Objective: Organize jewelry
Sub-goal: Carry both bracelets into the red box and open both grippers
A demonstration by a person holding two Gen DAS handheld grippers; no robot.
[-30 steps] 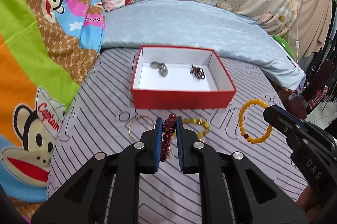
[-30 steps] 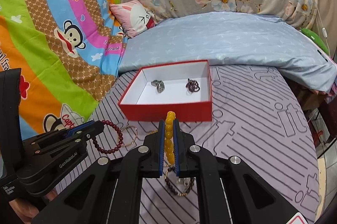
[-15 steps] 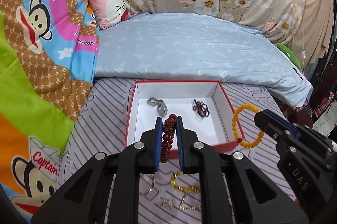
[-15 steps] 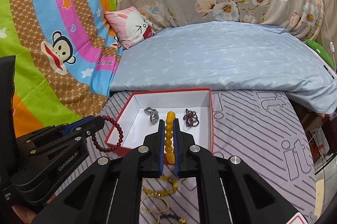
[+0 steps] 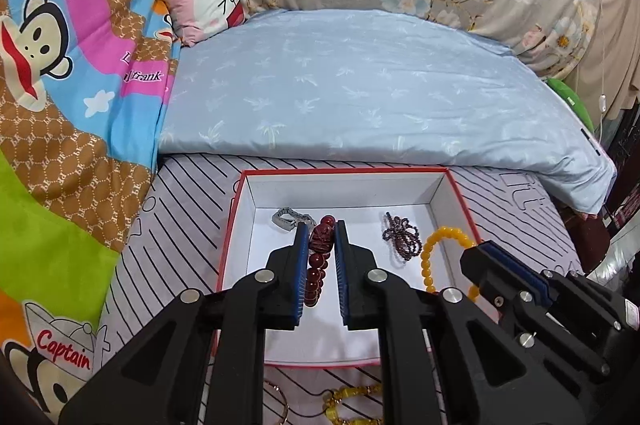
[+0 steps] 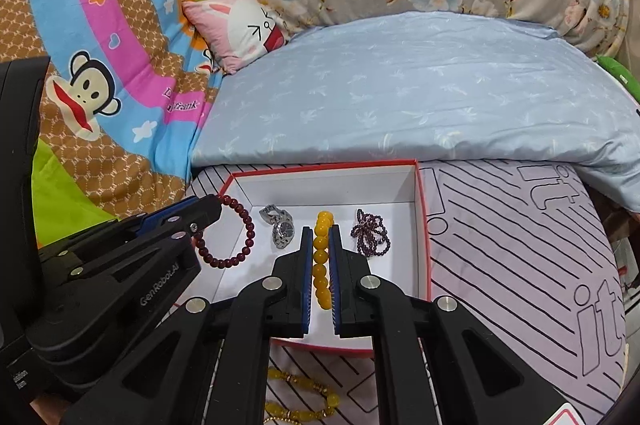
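A red box (image 5: pixel 236 225) (image 6: pixel 424 225) with a white inside lies on the striped bed sheet. My left gripper (image 5: pixel 322 231) is shut on a dark red bead bracelet (image 5: pixel 318 265) (image 6: pixel 244 237) that hangs over the box's left half. My right gripper (image 6: pixel 320 233) (image 5: pixel 480 249) is shut on a yellow bead bracelet (image 6: pixel 322 265) (image 5: pixel 430 253) over the box's middle and right. On the box floor lie a silver watch (image 5: pixel 286 217) (image 6: pixel 280 229) and a small dark purple bead bracelet (image 5: pixel 402 239) (image 6: pixel 370 233).
A chunky yellow bracelet (image 6: pixel 304 397) (image 5: pixel 348 397) and a thin gold bangle (image 5: pixel 285 409) lie on the sheet in front of the box. A light blue quilt (image 5: pixel 360 93) rises behind it, a cartoon blanket (image 5: pixel 60 105) lies left, and the bed's edge (image 6: pixel 616 325) drops off at right.
Both grippers have moved forward with their bracelets, from in front of the box to over its inside. The loose jewelry on the sheet has slipped beneath them.
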